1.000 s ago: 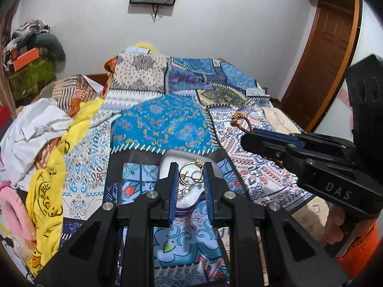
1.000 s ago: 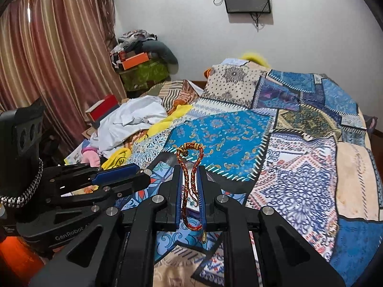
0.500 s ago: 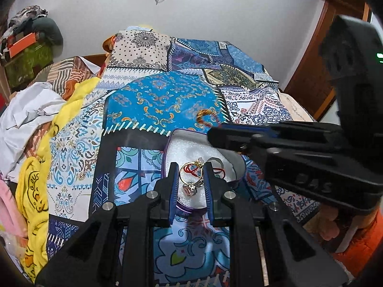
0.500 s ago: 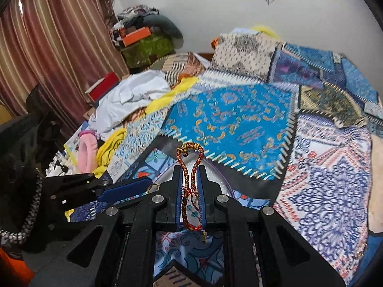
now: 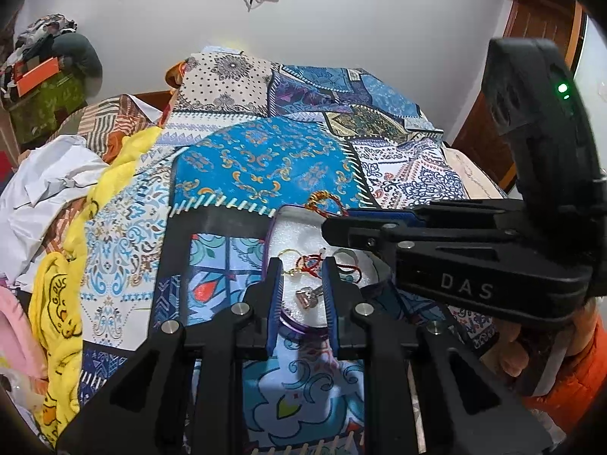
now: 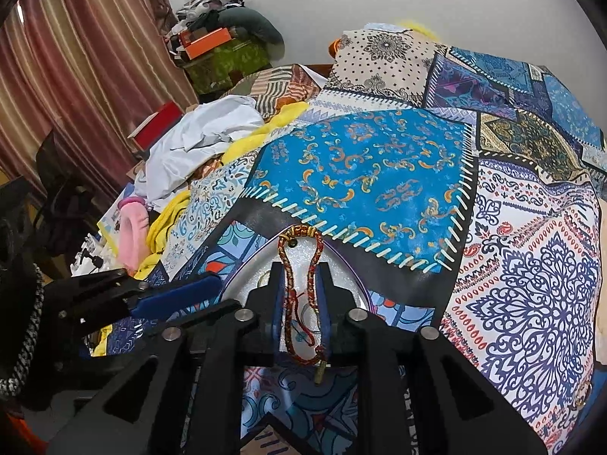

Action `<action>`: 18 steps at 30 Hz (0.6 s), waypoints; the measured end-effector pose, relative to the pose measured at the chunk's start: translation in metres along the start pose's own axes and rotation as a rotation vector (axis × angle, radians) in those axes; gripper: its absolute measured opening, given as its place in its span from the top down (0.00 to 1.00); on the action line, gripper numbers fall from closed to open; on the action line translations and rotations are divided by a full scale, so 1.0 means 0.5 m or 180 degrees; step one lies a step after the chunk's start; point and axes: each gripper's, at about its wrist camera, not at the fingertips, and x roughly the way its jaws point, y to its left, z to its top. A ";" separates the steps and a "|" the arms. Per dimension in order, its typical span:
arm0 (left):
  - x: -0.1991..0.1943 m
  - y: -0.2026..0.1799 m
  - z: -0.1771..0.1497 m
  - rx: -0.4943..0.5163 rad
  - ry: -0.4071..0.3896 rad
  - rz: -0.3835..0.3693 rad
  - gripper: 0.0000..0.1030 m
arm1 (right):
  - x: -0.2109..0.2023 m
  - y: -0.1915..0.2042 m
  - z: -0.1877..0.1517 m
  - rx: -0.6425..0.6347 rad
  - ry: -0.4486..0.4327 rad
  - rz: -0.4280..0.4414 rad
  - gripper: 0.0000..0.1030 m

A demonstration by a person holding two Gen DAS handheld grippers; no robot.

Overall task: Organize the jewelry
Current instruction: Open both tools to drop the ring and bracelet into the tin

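A white foam-lined jewelry tray [image 5: 294,227] with a purple rim lies on the patchwork bedspread. In it lie a gold hoop earring [image 5: 287,253], a red thread bracelet [image 5: 309,263], a silver ring [image 5: 343,253] and a stone ring [image 5: 306,296]. My left gripper [image 5: 302,284] is open just above the tray, with nothing between its fingers. My right gripper [image 6: 302,295] is shut on a red-and-gold beaded bracelet [image 6: 299,261] and holds it over the tray [image 6: 341,265]. The bracelet's loop shows at the right gripper's tip in the left wrist view [image 5: 325,201].
The bed is covered by a blue patterned patchwork spread [image 6: 364,167]. White, yellow and pink clothes [image 6: 197,140] are piled along its left side. A curtain [image 6: 76,57] hangs at the left, a wooden door [image 5: 531,57] at the right.
My left gripper has opened and dropped its gold earring and ring into the tray. My right gripper has moved in over the tray, still shut on the beaded bracelet.
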 end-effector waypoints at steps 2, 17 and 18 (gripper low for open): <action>-0.010 0.006 -0.001 -0.0019 -0.0023 0.0024 0.81 | 0.000 -0.002 0.000 0.0025 0.0013 0.0006 0.83; -0.079 0.031 0.009 -0.0120 -0.0155 0.0218 0.79 | -0.056 0.013 0.000 -0.0005 -0.0191 -0.0132 0.60; -0.082 0.029 0.010 -0.0115 -0.0164 0.0222 0.78 | -0.063 0.014 -0.001 -0.0007 -0.0211 -0.0144 0.60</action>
